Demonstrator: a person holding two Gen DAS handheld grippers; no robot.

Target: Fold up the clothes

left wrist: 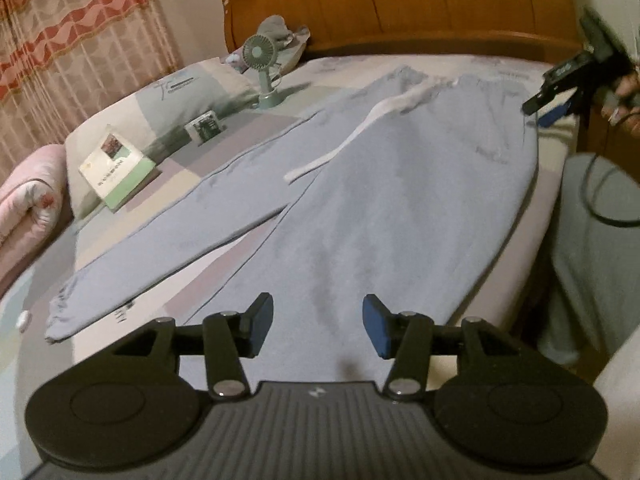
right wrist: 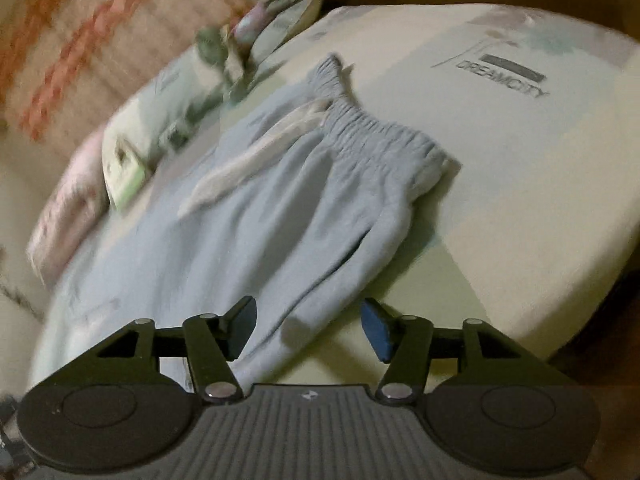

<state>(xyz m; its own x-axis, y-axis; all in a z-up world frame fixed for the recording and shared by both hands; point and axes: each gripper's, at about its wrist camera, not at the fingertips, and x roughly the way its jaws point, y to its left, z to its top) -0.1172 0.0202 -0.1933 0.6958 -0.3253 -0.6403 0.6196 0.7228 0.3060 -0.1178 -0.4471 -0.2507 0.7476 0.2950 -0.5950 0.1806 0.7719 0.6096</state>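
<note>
A: The bed [left wrist: 440, 68] carries everything, with the headboard [left wrist: 400, 0] at its far end. What lies on it?

B: The trousers [left wrist: 360, 200], light blue, are spread flat along the bed, both legs open in a V, the waistband [right wrist: 376, 136] far and the cuffs near. The left leg [left wrist: 168, 220] angles off toward the left. A white drawstring [left wrist: 340, 140] trails down the front.

A: So which step would that be?

B: Hard to settle. Flat, unfolded trousers would suit either a garment laid out for folding or one spread again afterwards. No fold shows in either view.

A: And the claws?

B: The left claw [left wrist: 318, 326] hovers over the near end of the right leg, fingers spread apart, nothing between them. The right claw [right wrist: 308, 328] hangs at the right edge of the trousers below the waistband, also spread wide and empty; from the left view it shows at the far right, held in a hand [left wrist: 624, 96].

A: What would a fold call for?

B: Probably a pinch on the edge at waist and cuff together, then carrying one leg across onto the other, lifting evenly so the soft cloth does not bunch.

A: The small things?

B: A book [left wrist: 120, 164], a fan [left wrist: 262, 64] and a small box [left wrist: 205, 126] sit at the left, clear of the trousers.
</note>
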